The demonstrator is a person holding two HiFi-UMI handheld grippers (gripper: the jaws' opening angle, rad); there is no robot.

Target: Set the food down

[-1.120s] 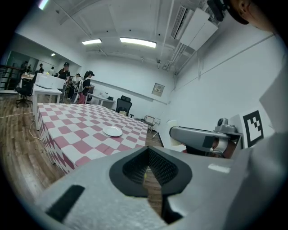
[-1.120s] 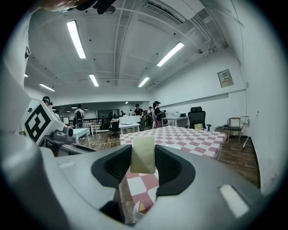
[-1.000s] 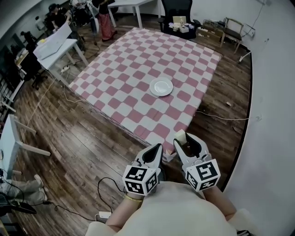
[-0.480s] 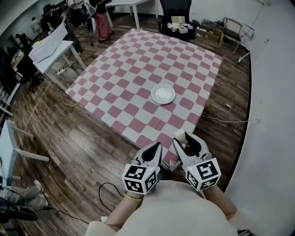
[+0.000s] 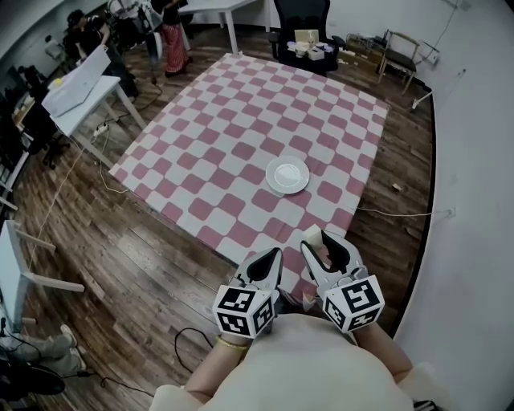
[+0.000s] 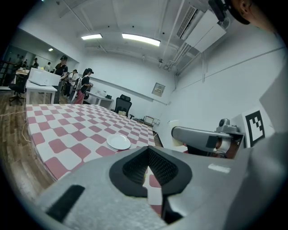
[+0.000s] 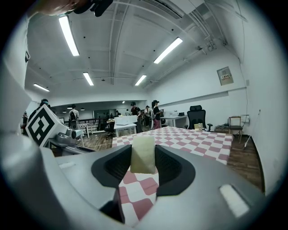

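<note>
A pale yellow block of food (image 7: 143, 155) sits pinched between the jaws of my right gripper (image 7: 143, 167), which is shut on it. In the head view that gripper (image 5: 320, 243) hovers over the near edge of the pink-and-white checkered cloth (image 5: 241, 120), with the food (image 5: 315, 238) at its tip. A white empty plate (image 5: 287, 174) lies on the cloth ahead of both grippers, and shows in the left gripper view too (image 6: 119, 142). My left gripper (image 5: 274, 261) is held beside the right one, shut with nothing in it (image 6: 147, 157).
A black office chair (image 5: 303, 24) with boxes stands past the cloth's far edge. At the left are a white desk (image 5: 80, 80) and several people (image 5: 165, 28). A cable (image 5: 401, 213) runs over the wooden floor at the right, by the white wall.
The view has shifted forward: the plate and cloth lie nearer to the grippers than one second ago. Both grippers keep their pose, the right still holding the food.
</note>
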